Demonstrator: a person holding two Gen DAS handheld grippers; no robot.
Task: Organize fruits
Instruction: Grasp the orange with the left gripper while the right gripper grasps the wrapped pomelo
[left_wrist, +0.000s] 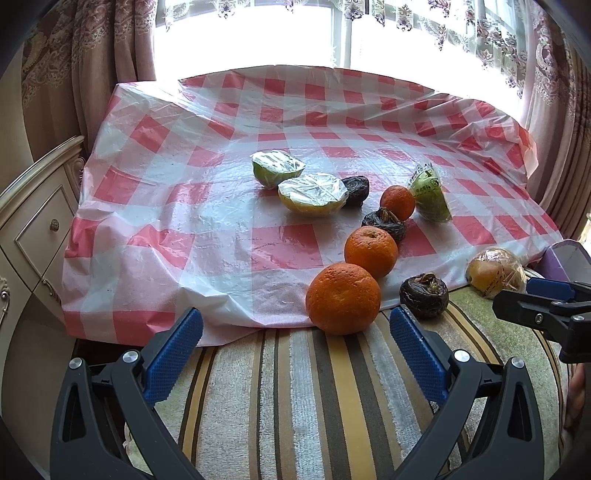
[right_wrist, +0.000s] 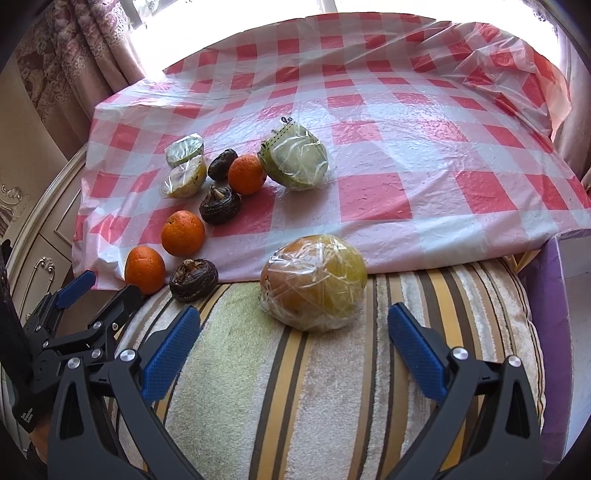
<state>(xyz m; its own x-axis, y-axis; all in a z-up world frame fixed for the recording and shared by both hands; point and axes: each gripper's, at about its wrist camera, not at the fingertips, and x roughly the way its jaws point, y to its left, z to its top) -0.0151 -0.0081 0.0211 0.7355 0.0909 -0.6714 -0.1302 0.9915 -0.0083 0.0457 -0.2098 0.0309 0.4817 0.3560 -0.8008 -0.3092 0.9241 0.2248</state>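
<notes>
Left tongs (left_wrist: 295, 334) spread wide, nothing between the blue pads, low over a striped cushion (left_wrist: 295, 398). Nearest orange (left_wrist: 342, 303) just ahead of the gap, sitting at the edge where the red-and-white checked plastic cloth (left_wrist: 184, 155) meets the cushion. Second orange (left_wrist: 371, 252) right behind it, touching or nearly so; third, smaller orange (left_wrist: 397, 202) farther back, beside a wrapped green fruit half (left_wrist: 431, 195). Three dark wrinkled fruits scattered among them: one (left_wrist: 424, 295) just right of the nearest orange, one (left_wrist: 384, 222) between the second and third oranges, one (left_wrist: 355, 189) against a wrapped yellow-green half (left_wrist: 312, 194). Another wrapped green half (left_wrist: 277, 168) just behind that.

Right tongs (right_wrist: 293, 325) equally wide apart, gripping nothing, hovering over the same cushion. Large plastic-wrapped yellow-orange fruit (right_wrist: 314, 280) directly ahead of the gap, resting on the cushion against the cloth's front edge. Purple box edge (right_wrist: 546, 295) at far right.
</notes>
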